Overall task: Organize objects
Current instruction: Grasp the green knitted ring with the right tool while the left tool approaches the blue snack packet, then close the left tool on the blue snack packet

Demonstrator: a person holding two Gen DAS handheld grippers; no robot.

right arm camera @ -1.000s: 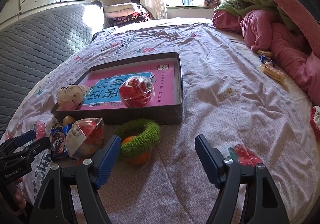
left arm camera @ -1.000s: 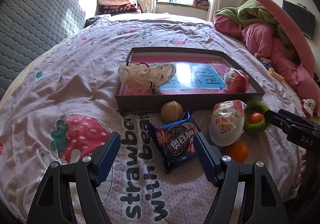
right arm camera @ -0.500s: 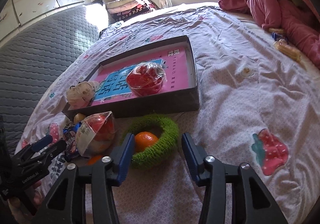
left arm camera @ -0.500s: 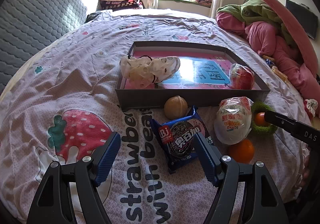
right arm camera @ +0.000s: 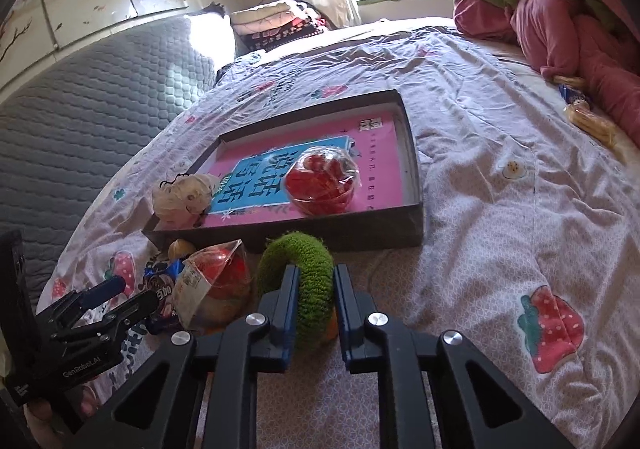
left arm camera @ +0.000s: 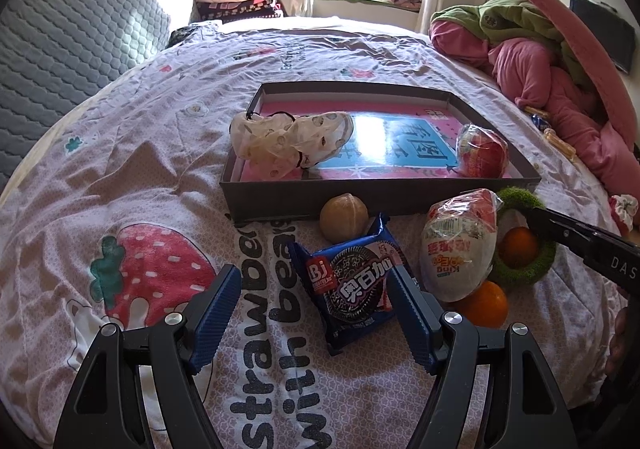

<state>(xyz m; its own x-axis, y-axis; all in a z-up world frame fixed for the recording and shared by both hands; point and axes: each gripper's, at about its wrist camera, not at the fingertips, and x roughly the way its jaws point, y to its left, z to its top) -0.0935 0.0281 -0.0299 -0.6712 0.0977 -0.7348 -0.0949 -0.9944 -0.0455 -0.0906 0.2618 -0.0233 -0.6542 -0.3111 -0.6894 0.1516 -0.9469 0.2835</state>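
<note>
Two tongs are over the bed (left arm camera: 120,153) with its strawberry sheet. Everything sits near the flat dark box (left arm camera: 380,193) in the middle of the bed.

Right tongs (right arm camera: 314,305): they have just squeezed shut on the fuzzy green ring (right arm camera: 304,273). Their blue pads press the ring from both sides. That ring is just in front of the box's near wall, at its right end. One small orange (left arm camera: 520,247) sits in the hole of the ring. Another orange (left arm camera: 484,303) lies just beside the ring, on the side away from the box.

Left tongs (left arm camera: 316,313): they are wide open and hold nothing. One blue pad is next to the dark blue cookie pack (left arm camera: 348,285), which lies on the sheet in front of the box. I cannot tell if the pad touches it.

Between the cookie pack and the ring stands a big white and red egg in clear wrap (left arm camera: 460,245). A round tan ball (left arm camera: 344,219) lies right against the box's front wall, behind the cookie pack.

Inside the box, a crumpled cream cloth with dots (left arm camera: 288,141) lies at the left end. A red thing in clear wrap (left arm camera: 482,157) sits at the right end. The floor of the box is pink with a blue patch.

Far to the right of the box, pink and green blankets (left arm camera: 540,49) are piled up.
</note>
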